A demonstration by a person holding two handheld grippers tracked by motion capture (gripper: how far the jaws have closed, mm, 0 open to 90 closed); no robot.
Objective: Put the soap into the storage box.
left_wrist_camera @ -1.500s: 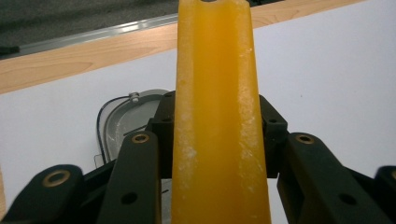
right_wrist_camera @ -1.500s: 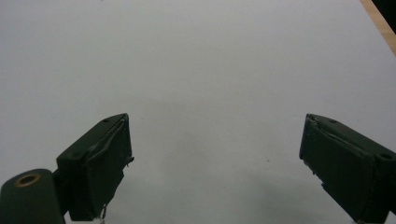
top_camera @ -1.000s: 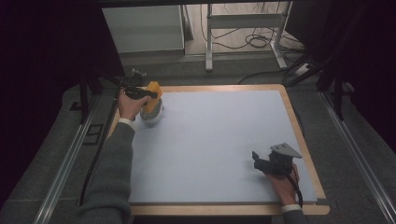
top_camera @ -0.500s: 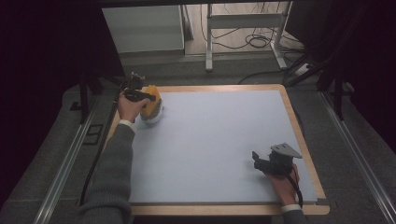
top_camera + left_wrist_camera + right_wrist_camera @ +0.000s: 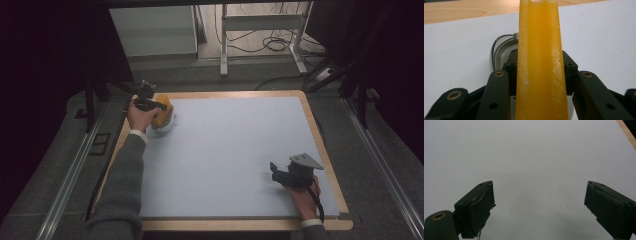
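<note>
Here, an orange block is pinched by the left gripper over a metal dish at the desk's far-left corner; it should be lowered squarely. The right gripper's fingers are spread, idle.

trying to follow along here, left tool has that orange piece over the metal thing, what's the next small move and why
Probably lower the left tool a little further, straight down. It is shut on the orange piece, which hangs just above the round metal dish at the mat's far left corner, seemingly not yet seated. The right tool is open near the right edge, holding nothing, so it can wait.
</note>
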